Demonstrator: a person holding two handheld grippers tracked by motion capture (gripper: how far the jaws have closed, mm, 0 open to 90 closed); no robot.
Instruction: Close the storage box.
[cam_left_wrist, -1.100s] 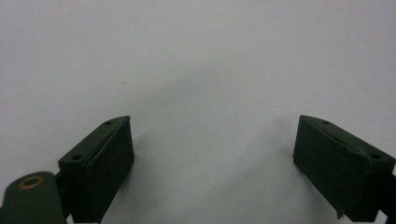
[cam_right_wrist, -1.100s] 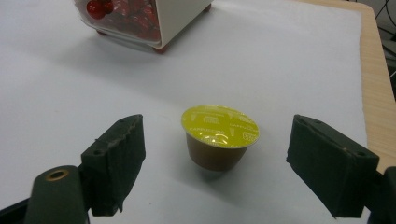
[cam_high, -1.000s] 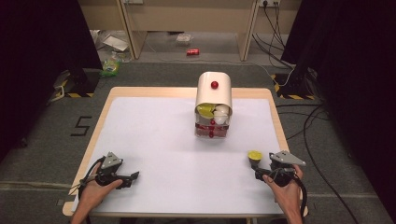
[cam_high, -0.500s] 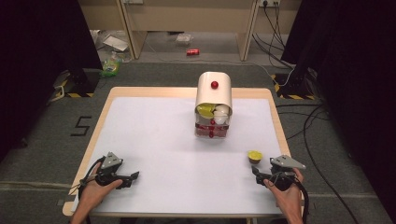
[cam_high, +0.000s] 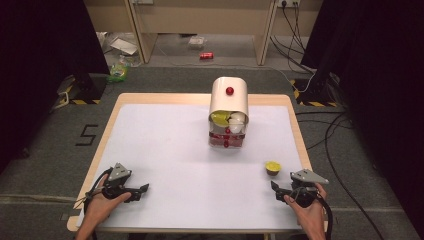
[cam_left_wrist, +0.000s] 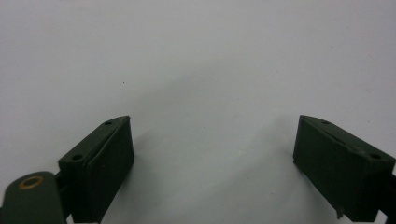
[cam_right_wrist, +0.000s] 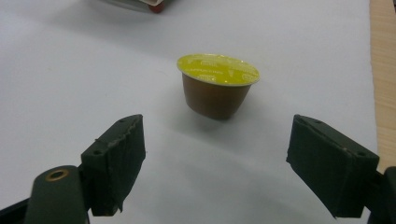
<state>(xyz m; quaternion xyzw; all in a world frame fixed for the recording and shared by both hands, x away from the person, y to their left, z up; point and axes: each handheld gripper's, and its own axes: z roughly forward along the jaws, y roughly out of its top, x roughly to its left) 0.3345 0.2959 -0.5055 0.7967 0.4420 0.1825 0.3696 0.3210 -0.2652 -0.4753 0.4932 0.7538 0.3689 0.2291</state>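
Observation:
A small brown coffee capsule with a yellow foil lid (cam_high: 273, 168) stands upright on the white table top near the front right. In the right gripper view the capsule (cam_right_wrist: 217, 86) sits ahead of the two black jaws, apart from them. My right gripper (cam_high: 276, 190) (cam_right_wrist: 233, 163) is open and holds nothing. At the front left my left gripper (cam_high: 142, 192) (cam_left_wrist: 212, 158) rests low over bare white surface, open, with nothing between its jaws.
A cream capsule dispenser with a red knob (cam_high: 229, 100) stands at the table's middle back, with yellow, white and red capsules in its clear lower part (cam_high: 227, 135). The white mat (cam_high: 170, 145) spreads between the grippers. The wooden right edge (cam_right_wrist: 383, 70) lies close to the capsule.
My right gripper has drawn back a little from the capsule toward the front edge. The capsule and the left gripper have stayed in place.

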